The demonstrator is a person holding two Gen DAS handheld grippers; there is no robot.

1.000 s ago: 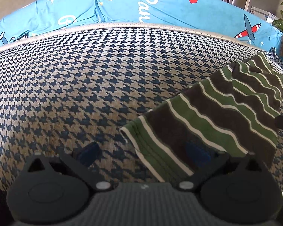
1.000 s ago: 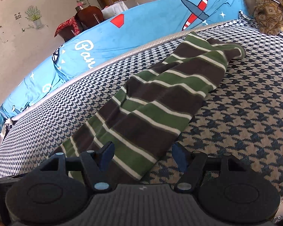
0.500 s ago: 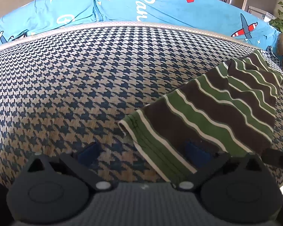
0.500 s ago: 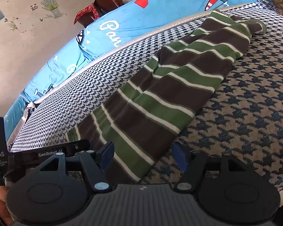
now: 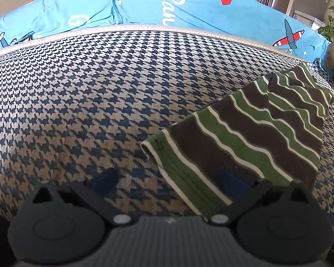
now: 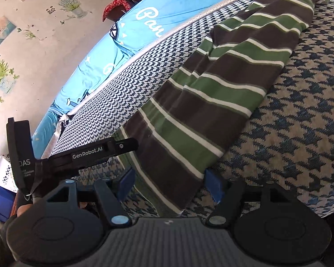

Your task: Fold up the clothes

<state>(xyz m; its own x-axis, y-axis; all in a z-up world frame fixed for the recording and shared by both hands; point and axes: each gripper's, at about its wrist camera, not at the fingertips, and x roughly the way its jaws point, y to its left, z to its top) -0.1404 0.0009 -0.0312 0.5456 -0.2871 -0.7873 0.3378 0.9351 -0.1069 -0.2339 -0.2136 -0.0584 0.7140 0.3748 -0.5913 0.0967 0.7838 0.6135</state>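
On the left, the left gripper [image 5: 169, 178] is hovering low over the houndstooth cover [image 5: 82, 102], its fingers spread wide and holding nothing; its right fingertip [image 5: 231, 179] is lying over the shirt's hem, though whether it touches is unclear. The striped shirt [image 5: 251, 133] is lying folded in a long band on the cover, running from 6 o'clock toward 2 o'clock in the left view. A blue cushion [image 5: 189, 6] is lining the cover's far edge at 12 o'clock. In the right view the shirt [image 6: 222, 82] is stretching from 6 toward 1 o'clock. The right gripper [image 6: 169, 183] is straddling its near end, fingers wide apart, gripping nothing.
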